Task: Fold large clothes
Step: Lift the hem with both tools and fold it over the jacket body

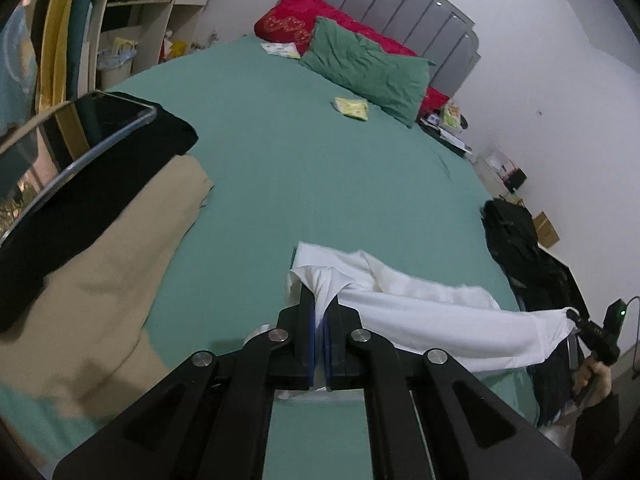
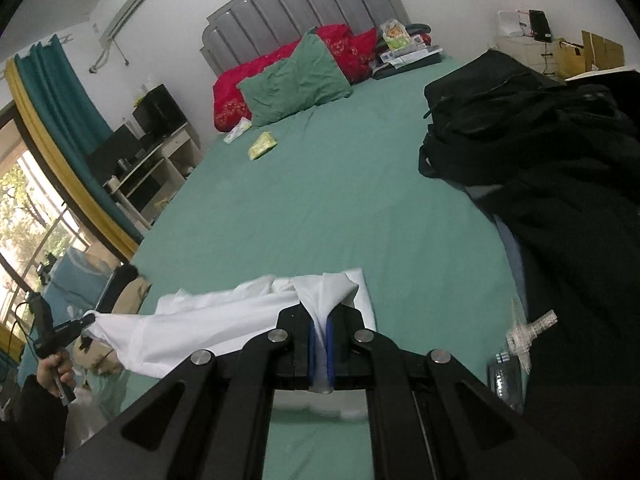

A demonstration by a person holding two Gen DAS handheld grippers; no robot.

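A white garment [image 1: 408, 304] hangs stretched over the green bed sheet [image 1: 304, 168] between my two grippers. My left gripper [image 1: 320, 304] is shut on one end of the white cloth, which bunches out between its blue pads. In the left wrist view the right gripper [image 1: 576, 318] pinches the far end at the right edge, with a hand below it. In the right wrist view the right gripper [image 2: 319, 314] is shut on the white garment [image 2: 224, 320], and the left gripper [image 2: 86, 322] holds the other end at the far left.
Folded beige cloth [image 1: 120, 264] and a black garment [image 1: 80, 216] lie at the bed's left. A black pile of clothes [image 2: 540, 152] lies on the right side. Green pillow [image 1: 368, 68], red pillow [image 1: 296, 20] and a small yellow packet [image 1: 352, 108] lie near the grey headboard [image 1: 400, 4].
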